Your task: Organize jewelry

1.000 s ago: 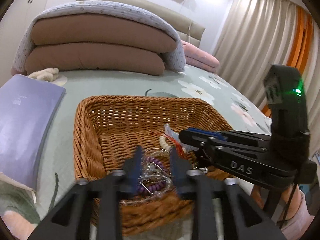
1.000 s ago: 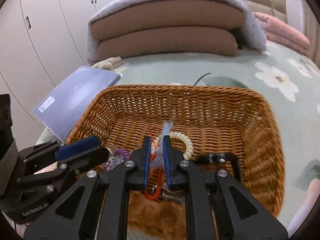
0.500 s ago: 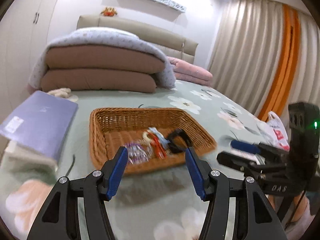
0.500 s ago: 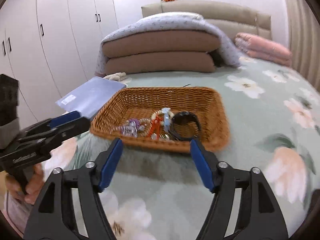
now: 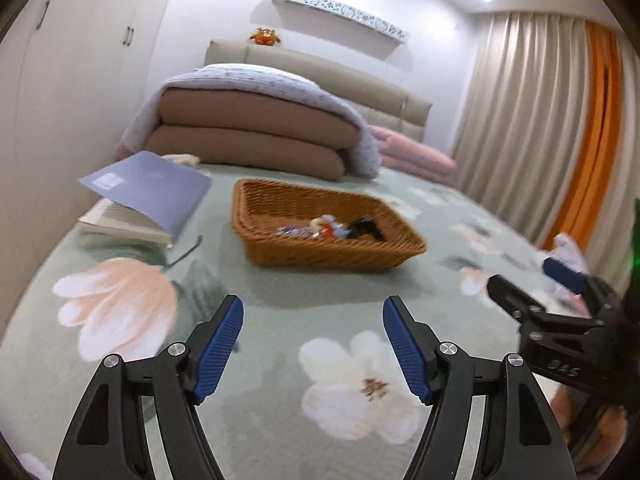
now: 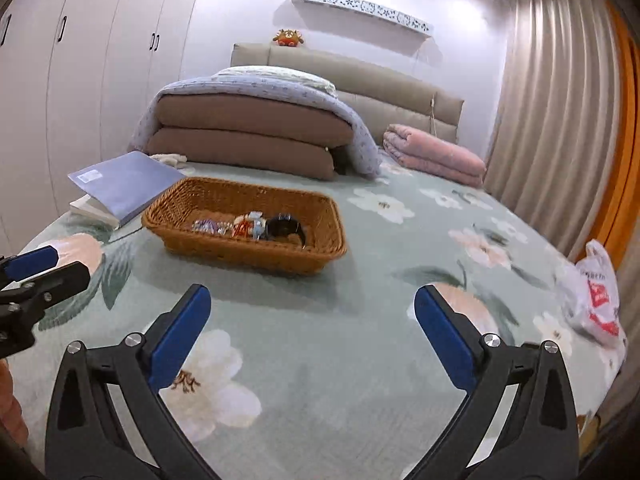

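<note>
A brown wicker basket (image 5: 256,208) (image 6: 176,236) stands on the flowered bed. In it lie several jewelry pieces: a purple bead bracelet (image 6: 206,225), a red and white piece (image 6: 246,226) and a black band (image 6: 284,225); the same jewelry shows in the left wrist view (image 5: 326,227). My left gripper (image 5: 313,322) is open and empty, well back from the basket. My right gripper (image 6: 313,312) is open and empty, also well back. The right gripper shows at the right edge of the left wrist view (image 5: 532,300).
A blue-grey book (image 6: 120,184) lies on another book left of the basket. Folded brown quilts (image 6: 248,136) and a pink blanket (image 6: 432,156) lie at the bed's head. A plastic bag (image 6: 592,288) lies at the right edge. Wardrobe left, curtains right.
Both grippers have opened, let go of the jewelry in the basket, and pulled back and up away from the basket.
</note>
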A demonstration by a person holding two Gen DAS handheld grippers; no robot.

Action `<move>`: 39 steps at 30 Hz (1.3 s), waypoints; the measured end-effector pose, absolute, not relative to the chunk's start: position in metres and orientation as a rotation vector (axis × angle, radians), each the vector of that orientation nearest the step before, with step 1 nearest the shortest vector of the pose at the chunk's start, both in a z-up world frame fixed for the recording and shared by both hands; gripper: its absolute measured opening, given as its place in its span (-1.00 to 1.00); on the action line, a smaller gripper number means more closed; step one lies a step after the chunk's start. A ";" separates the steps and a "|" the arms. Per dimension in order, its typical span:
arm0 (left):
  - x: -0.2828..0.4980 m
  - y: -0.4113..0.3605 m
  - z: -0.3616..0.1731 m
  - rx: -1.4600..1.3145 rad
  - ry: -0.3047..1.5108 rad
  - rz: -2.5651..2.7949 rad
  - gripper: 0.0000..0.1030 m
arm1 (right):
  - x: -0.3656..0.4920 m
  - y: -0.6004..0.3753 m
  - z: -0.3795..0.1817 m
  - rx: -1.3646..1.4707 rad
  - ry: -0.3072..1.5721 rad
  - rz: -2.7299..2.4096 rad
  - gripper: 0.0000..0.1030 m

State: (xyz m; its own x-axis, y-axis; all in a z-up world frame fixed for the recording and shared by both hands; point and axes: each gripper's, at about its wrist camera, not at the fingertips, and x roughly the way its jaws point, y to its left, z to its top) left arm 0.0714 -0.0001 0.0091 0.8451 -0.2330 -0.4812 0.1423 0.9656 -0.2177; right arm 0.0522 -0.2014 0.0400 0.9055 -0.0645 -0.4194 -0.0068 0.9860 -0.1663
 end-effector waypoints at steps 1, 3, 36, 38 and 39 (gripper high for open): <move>0.068 -0.003 0.008 -0.154 0.523 -0.180 0.44 | 0.052 -0.201 0.037 -0.163 0.448 -0.017 1.00; 0.066 -0.009 0.007 -0.126 0.514 -0.160 0.44 | 0.051 -0.202 0.031 -0.156 0.462 0.004 1.00; 0.052 -0.046 -0.001 0.022 0.518 -0.120 0.44 | 0.068 -0.217 0.015 -0.110 0.480 0.042 1.00; 0.052 -0.045 -0.001 0.018 0.516 -0.116 0.44 | 0.068 -0.218 0.016 -0.106 0.479 0.044 1.00; 0.052 -0.045 0.000 0.017 0.515 -0.115 0.44 | 0.069 -0.219 0.016 -0.105 0.478 0.043 1.00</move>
